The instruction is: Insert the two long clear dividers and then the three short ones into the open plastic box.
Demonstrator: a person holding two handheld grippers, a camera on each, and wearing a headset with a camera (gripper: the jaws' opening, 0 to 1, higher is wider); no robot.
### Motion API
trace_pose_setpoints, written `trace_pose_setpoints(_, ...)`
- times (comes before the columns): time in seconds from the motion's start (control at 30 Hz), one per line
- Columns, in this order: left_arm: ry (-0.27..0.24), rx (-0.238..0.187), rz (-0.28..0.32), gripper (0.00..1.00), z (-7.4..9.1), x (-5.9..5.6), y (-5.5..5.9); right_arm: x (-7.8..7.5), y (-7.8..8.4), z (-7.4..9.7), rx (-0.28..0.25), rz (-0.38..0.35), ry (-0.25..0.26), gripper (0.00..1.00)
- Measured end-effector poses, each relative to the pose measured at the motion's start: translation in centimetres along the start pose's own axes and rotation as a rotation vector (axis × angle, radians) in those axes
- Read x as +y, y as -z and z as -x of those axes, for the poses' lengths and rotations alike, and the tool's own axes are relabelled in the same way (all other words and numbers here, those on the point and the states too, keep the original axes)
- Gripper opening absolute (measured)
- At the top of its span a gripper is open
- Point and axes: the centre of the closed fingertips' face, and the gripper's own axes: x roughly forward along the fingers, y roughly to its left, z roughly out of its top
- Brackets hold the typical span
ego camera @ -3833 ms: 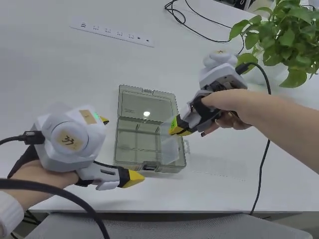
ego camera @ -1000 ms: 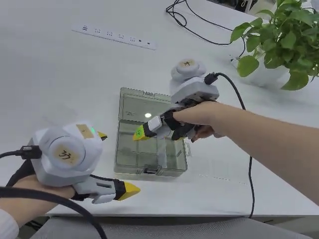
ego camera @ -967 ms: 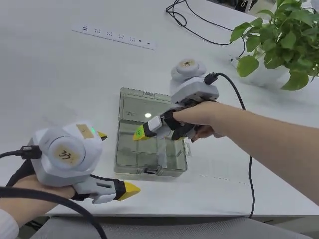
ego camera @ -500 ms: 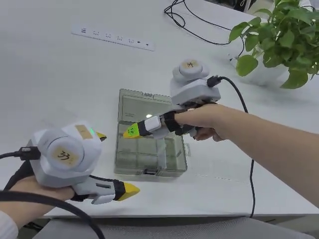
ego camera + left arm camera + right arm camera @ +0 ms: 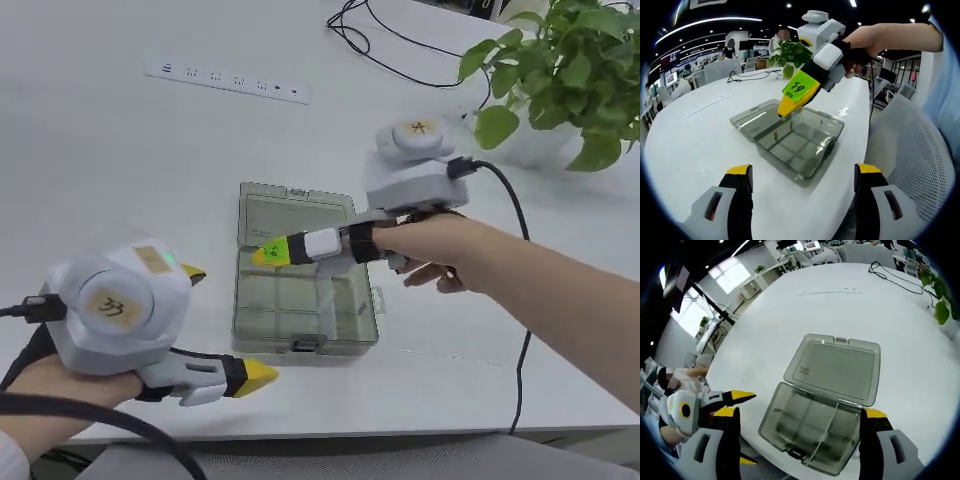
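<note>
The open plastic box (image 5: pixel 303 305) lies on the white table with its lid (image 5: pixel 291 214) folded flat behind it. Clear dividers (image 5: pixel 826 429) stand inside the box (image 5: pixel 812 432) and split it into compartments; their number is hard to tell. My right gripper (image 5: pixel 270 255) hovers over the box's back left part, open, nothing between its fingers. It also shows above the box (image 5: pixel 790 142) as the right gripper (image 5: pixel 799 92). My left gripper (image 5: pixel 225 323) waits open at the near left, off the box's front left corner, holding nothing.
A white power strip (image 5: pixel 225 78) lies at the far side of the table. A potted plant (image 5: pixel 565 70) and black cables (image 5: pixel 400 55) are at the back right. A cable (image 5: pixel 520 300) trails from the right gripper. The table's front edge (image 5: pixel 400 425) is close behind the box.
The right gripper held a clear divider at the box's right side, carried it left into the box and let go. It has since lifted slightly, with the hand drawn back to the right.
</note>
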Motion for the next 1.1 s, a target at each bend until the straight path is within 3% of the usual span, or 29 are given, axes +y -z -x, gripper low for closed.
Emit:
trace_pose_setpoints(0.07,-0.008,0.000,0.006,0.85,0.2,0.2,0.0,0.1,-0.5,0.5,-0.048,0.046,-0.013,1.00)
trace_pose_setpoints(0.1,-0.011,0.000,0.010,0.85,0.3,0.3,0.0,0.0,-0.1,0.8,-0.028,0.036,-0.009,1.00)
trace_pose_setpoints(0.13,-0.014,0.000,0.017,0.85,0.3,0.6,0.1,0.0,-0.3,1.0,-0.051,0.052,-0.018,1.00)
trace_pose_setpoints(0.47,-0.040,-0.004,0.065,0.84,1.0,1.7,0.0,-1.1,1.0,2.8,-0.085,0.082,-0.025,1.00)
trace_pose_setpoints(0.6,-0.053,-0.005,0.081,0.84,1.3,2.3,-0.1,-1.8,1.3,3.7,-0.123,0.146,-0.017,1.00)
trace_pose_setpoints(0.73,-0.065,-0.001,0.099,0.83,1.5,3.0,0.0,-2.2,2.6,4.4,-0.103,0.203,-0.019,1.00)
trace_pose_setpoints(0.77,-0.068,-0.001,0.102,0.83,1.5,3.1,0.1,-2.3,2.6,4.5,-0.118,0.221,-0.019,1.00)
trace_pose_setpoints(0.93,-0.097,0.002,0.119,0.83,2.0,4.0,0.2,-2.5,3.3,5.8,-0.178,0.258,-0.030,1.00)
trace_pose_setpoints(1.1,-0.133,0.006,0.150,0.82,2.6,5.3,0.5,-3.5,4.2,6.6,-0.191,0.278,-0.013,1.00)
